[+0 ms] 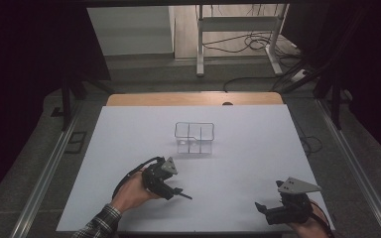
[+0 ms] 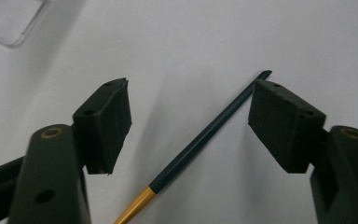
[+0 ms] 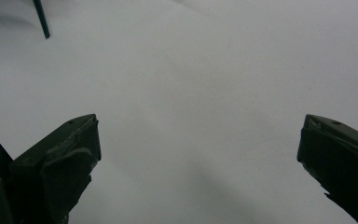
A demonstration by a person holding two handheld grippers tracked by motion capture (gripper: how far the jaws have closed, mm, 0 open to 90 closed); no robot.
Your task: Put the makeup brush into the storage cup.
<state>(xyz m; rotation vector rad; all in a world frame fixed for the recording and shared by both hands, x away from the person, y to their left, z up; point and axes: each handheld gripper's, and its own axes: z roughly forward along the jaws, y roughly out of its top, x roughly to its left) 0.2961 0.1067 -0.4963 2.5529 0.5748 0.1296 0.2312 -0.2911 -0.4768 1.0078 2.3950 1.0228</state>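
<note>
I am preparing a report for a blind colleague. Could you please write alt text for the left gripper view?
The left gripper hangs open over a white table, with a thin dark stick with a golden end lying between its two black jaws, its tip beside the right-hand one; neither pad presses on it. A corner of a clear plastic container shows at the upper left.

Left gripper (image 2: 189,126) jaws apart, right gripper (image 3: 198,163) jaws wide

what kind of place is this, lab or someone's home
Most likely a lab or recording workspace, not a home: a white board serves as the worktop, black curtains close in the sides, and loose cables trail over the floor by a metal frame.
</note>
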